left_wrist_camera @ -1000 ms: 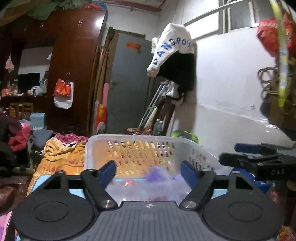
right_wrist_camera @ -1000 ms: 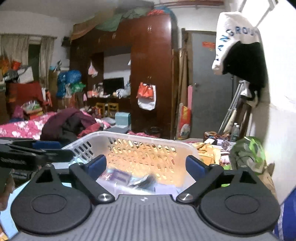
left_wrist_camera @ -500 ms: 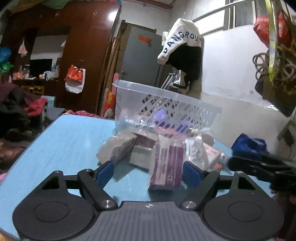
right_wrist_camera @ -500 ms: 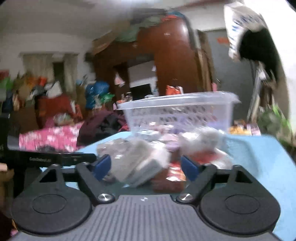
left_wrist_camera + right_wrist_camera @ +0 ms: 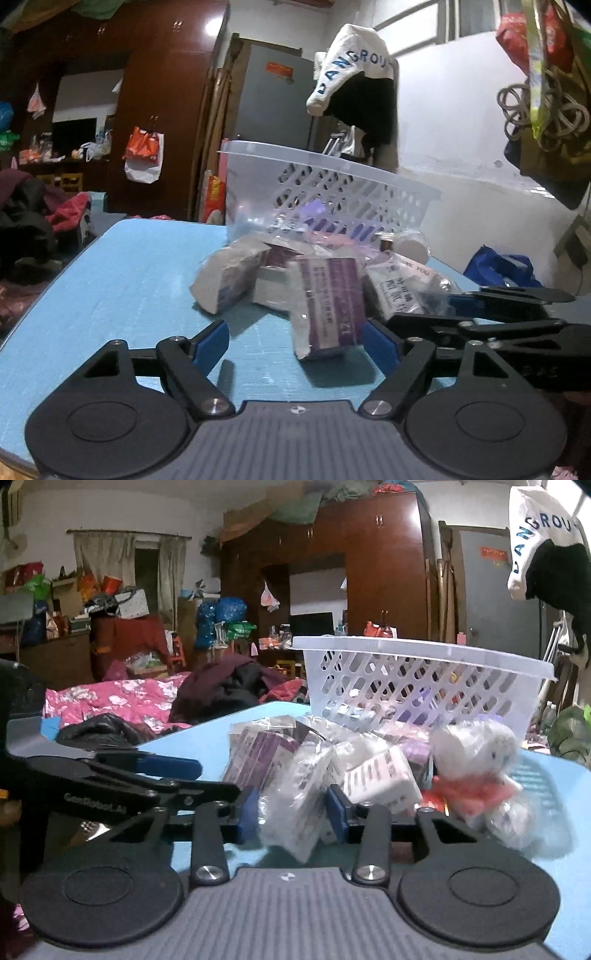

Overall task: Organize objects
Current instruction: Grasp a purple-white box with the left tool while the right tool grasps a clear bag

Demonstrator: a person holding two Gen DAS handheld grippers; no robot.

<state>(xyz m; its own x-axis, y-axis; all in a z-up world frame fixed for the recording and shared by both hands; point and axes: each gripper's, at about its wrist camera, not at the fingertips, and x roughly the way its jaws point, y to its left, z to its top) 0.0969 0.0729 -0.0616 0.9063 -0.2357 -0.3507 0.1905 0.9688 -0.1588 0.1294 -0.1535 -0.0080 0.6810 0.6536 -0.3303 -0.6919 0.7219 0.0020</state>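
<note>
A pile of bagged medicine boxes lies on the blue table [image 5: 122, 280] in front of a white slotted basket [image 5: 332, 192]. My left gripper [image 5: 295, 341] is open low over the table, with a purple box in a clear bag [image 5: 327, 304] just ahead between its fingers. My right gripper [image 5: 291, 810] is shut on a white bagged box [image 5: 295, 805] at the near edge of the pile. The basket [image 5: 413, 683] stands behind the pile. A white plush toy with a red bow [image 5: 476, 764] in a bag lies to the right.
The right gripper's arm [image 5: 498, 325] crosses the left wrist view at the right. The left gripper [image 5: 110, 786] shows at the left of the right wrist view. A cluttered bed [image 5: 122, 701], wardrobes and hanging clothes surround the table.
Both grippers have dropped from above the basket to table level in front of the pile. The right gripper has closed on the white bagged box. The left stays open.
</note>
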